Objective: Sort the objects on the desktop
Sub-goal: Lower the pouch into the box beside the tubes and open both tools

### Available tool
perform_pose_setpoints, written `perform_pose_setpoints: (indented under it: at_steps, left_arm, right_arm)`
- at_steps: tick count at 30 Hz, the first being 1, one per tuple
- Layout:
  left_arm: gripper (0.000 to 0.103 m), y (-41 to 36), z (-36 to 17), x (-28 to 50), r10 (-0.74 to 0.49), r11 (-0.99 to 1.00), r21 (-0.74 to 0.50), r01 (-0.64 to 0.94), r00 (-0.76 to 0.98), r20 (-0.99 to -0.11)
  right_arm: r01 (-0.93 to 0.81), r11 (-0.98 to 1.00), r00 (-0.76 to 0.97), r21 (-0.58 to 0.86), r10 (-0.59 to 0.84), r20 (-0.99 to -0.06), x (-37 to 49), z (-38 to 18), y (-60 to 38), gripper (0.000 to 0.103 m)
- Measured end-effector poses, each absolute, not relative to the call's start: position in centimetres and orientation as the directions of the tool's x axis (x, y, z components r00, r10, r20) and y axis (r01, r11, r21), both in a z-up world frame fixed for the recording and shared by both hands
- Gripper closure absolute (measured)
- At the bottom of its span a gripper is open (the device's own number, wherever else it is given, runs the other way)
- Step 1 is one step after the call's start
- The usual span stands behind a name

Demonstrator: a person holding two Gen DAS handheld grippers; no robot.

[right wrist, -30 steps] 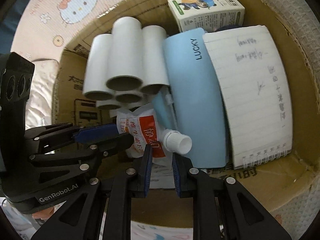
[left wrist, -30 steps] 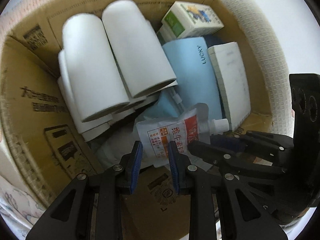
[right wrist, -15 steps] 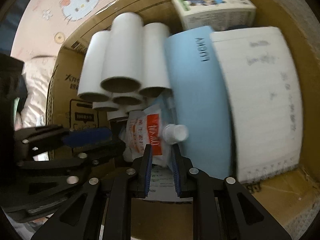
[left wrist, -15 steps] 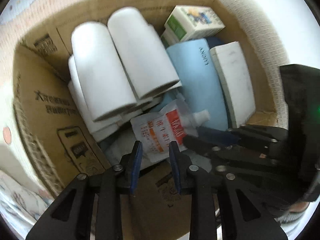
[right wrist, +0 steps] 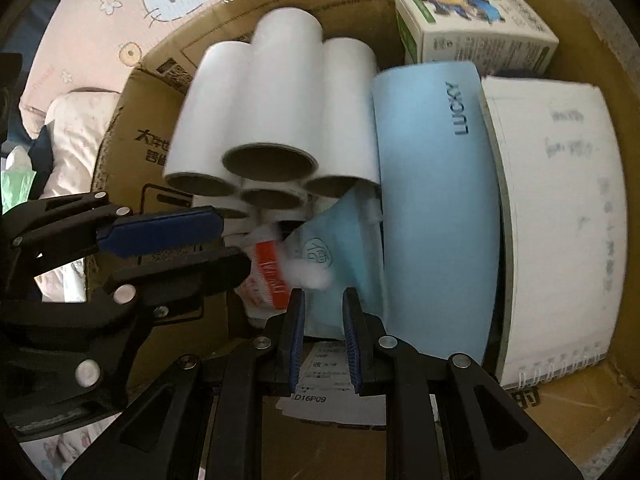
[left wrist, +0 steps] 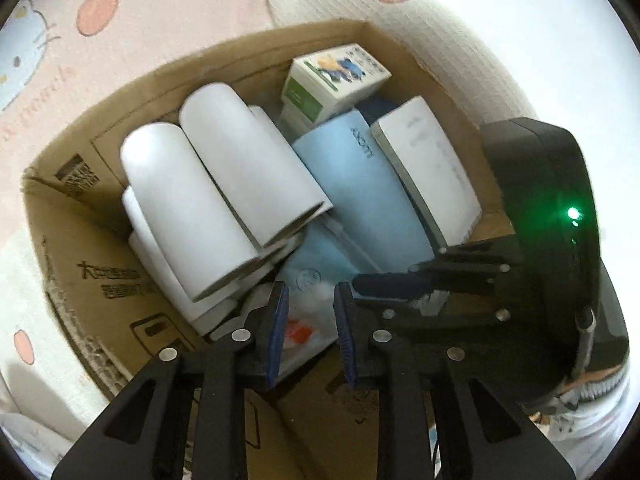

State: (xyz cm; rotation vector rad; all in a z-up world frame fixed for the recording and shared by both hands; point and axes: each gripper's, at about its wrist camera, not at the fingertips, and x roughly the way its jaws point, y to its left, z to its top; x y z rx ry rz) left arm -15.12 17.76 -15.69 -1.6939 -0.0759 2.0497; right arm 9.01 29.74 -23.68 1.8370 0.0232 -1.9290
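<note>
A: Left wrist view: the spout pouch [left wrist: 304, 330] now lies between the left hand-held gripper [left wrist: 308, 300] pads, inside the cardboard box [left wrist: 100, 292]; a second ago it lay beyond them.

B: Pinched?

A: Its jaws have just been closing, but gaps show; not gripping yet.

B: And the right hand-held gripper [right wrist: 323, 300]?

A: Nearly pressed together, holding nothing, just beside the pouch cap.

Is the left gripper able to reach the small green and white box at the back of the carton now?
Probably yes. The box lies on top, uncovered, and the left gripper only needs to pass over the white rolls and blue notebook.
</note>
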Motion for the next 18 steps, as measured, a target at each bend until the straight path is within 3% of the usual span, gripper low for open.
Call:
perform_pose_setpoints:
  at_steps: [2,10,18]
  left_arm:
    - [0.085,17.9,-16.3,-15.1,0.349,-0.896,-0.296,-0.332,-0.113,-0.93]
    - [0.086,18.2,-16.2,-15.1,0.31,-0.891,-0.225,-0.396,-0.165,-0.936]
    - [0.086,17.3,-13.9,-15.0,0.378,-0.872,-0.245,-0.424,-0.265,-0.887]
  right_arm:
    - [0.336,-0.889,0.02,0.31,-0.323,-0.946,9.0,-24.2,30.0,0.087]
    - [0.337,-0.879,0.009,0.337,-0.355,-0.935,9.5,-23.3,31.0,0.087]
    - [0.331,-0.907,-0.118,0.262,-0.315,-0.942,10.8,-19.6,32.6,0.087]
